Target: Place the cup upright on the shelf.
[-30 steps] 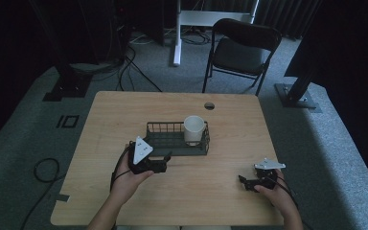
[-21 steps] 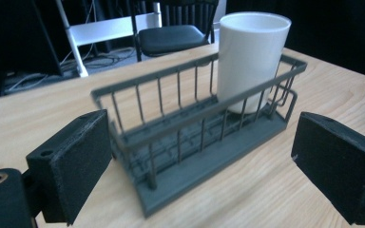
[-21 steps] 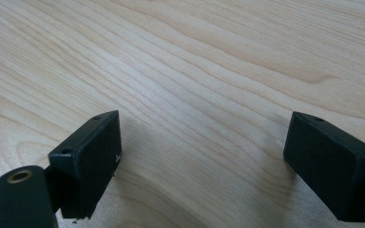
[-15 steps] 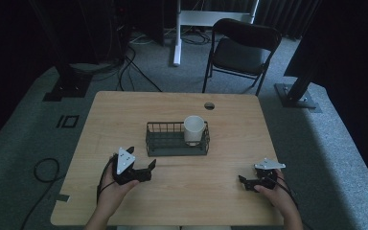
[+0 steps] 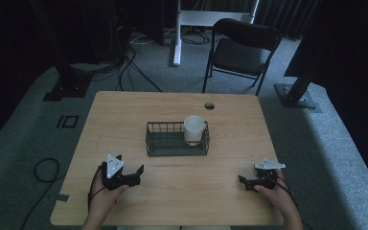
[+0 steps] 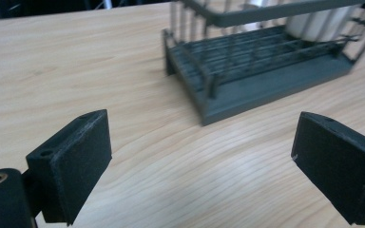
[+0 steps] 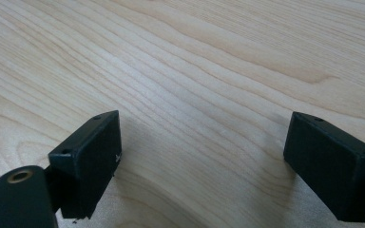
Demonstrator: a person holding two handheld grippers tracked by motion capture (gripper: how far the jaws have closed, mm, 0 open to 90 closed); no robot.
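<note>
- left black two-jaw gripper [image 5: 133, 173] sits low over the near-left part of the light wooden table [image 5: 124, 110], held in the person's left hand [image 5: 106, 195]; grey three-cornered plate on top, cable looping off the table edge beside it
- its jaws are spread wide, nothing between them; the left gripper view has bare wood grain in the gap [image 6: 202, 156]
- jaws point toward the table's middle, at the near-left corner of the rack
- right black two-jaw gripper [image 5: 242, 180] rests at the near-right edge, in the person's right hand [image 5: 279, 197], grey plate up, jaws aimed left along the table
- right jaws also spread apart, empty; the right gripper view [image 7: 202, 142] has plain tabletop between the pads
- the two grippers are well apart, one at each near corner
- dark grey wire dish rack with a solid base tray [image 5: 172, 143] stands at table centre, beyond both grippers, nearer the left one
- white plastic cup [image 5: 194, 129] stands upright inside the rack, at its right end, touching the wire wall there; in the left gripper view it is at the top, behind the bars [image 6: 323, 21], blurred
- rest of the rack's floor holds nothing else I can make out
- small round cable hole [image 5: 209, 105] in the tabletop near the far edge, right of centre
- beyond the table: black folding chair [image 5: 242, 50] on grey carpet, white desk leg [image 5: 176, 33] to its left, loose cables on the floor
</note>
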